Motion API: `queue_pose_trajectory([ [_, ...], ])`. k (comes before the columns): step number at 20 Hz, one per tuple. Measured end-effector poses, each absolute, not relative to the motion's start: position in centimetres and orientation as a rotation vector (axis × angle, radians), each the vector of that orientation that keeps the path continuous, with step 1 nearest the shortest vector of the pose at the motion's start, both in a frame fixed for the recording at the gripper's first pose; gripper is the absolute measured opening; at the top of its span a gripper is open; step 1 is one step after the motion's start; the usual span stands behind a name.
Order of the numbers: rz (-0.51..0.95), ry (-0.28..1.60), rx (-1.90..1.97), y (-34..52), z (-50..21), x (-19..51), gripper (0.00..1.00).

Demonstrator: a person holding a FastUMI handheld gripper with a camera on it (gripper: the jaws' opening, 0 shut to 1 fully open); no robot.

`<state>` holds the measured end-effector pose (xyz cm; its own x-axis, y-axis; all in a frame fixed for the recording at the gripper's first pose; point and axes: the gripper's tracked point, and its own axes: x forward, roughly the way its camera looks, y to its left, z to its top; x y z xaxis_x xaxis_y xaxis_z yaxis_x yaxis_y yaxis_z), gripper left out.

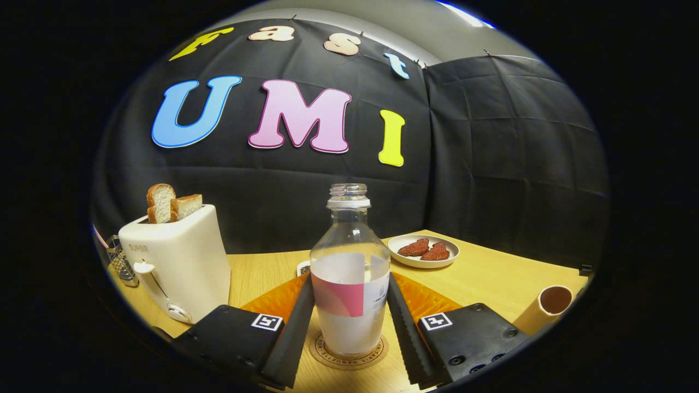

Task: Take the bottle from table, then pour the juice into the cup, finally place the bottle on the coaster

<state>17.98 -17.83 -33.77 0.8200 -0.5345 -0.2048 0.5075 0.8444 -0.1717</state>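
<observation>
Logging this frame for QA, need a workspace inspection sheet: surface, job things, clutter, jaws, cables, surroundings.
Surface: wooden table, orange mat under the jaws.
Job things: bottle, uncapped, upright on the coaster; cup off to the right.
Clutter: toaster with two bread slices; plate with two red pieces; wire rack behind the toaster.
Jaws: gripper flanks the bottle, one finger on each side; contact cannot be told.
Cables: nothing seen.
Surroundings: black cloth wall.
</observation>
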Motion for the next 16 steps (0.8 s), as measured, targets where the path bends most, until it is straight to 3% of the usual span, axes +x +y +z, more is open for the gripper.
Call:
queue_pose_trajectory([
  [12, -0.567, 0.261, -0.075, -17.87, -34.02, 17.26, 0.79],
  [15, -0.57, 0.26, -0.066, -17.78, -33.69, 17.11, 0.99],
  [16, -0.571, 0.262, -0.064, -17.81, -33.63, 17.0, 0.99],
])
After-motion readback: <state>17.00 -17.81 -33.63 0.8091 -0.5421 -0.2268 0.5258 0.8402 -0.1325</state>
